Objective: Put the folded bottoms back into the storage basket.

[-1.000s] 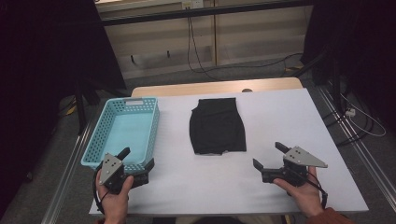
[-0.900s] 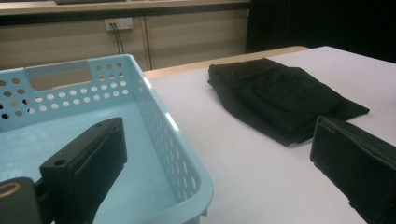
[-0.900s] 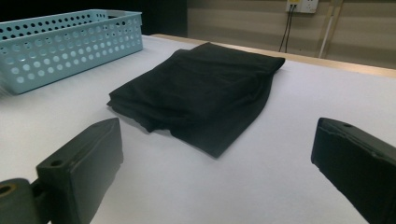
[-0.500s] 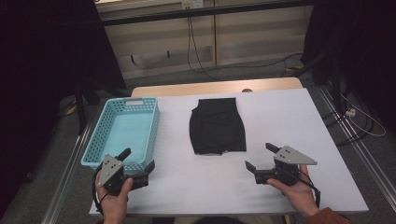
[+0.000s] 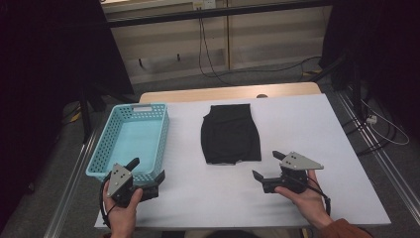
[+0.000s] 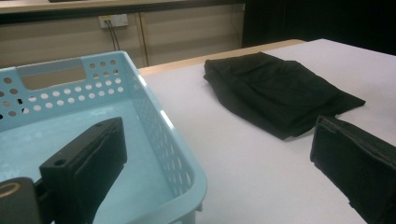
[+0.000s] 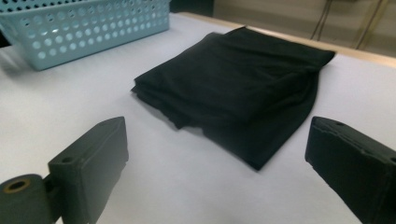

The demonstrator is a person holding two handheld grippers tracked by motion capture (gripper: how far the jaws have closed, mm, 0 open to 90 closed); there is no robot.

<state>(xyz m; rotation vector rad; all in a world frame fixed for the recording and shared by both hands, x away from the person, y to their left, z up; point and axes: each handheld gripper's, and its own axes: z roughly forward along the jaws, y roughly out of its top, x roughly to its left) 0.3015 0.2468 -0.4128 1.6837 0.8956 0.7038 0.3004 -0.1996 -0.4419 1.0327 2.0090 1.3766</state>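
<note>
A folded black garment lies flat on the white table, just above the centre of the high view, with its near hem towards the bottom of the frame. To its left, apart from it, a light blue perforated basket stands along the left edge of the table. The right gripper sits in the lower right of the high view, held in the person's right hand, low over the table and just below and to the right of the garment's near right corner, not touching it. Its jaws stand wide and have just been closing slightly, with nothing between them; in the right gripper view the two black jaws rise at the lower left and lower right, and the garment fills the middle beyond them. The left gripper is in the lower left of the high view, held by the left hand at the basket's near end. Its jaws are also spread wide and empty; in the left gripper view one jaw stands before the basket and the other over the bare table, the garment lying at the upper right.
</note>
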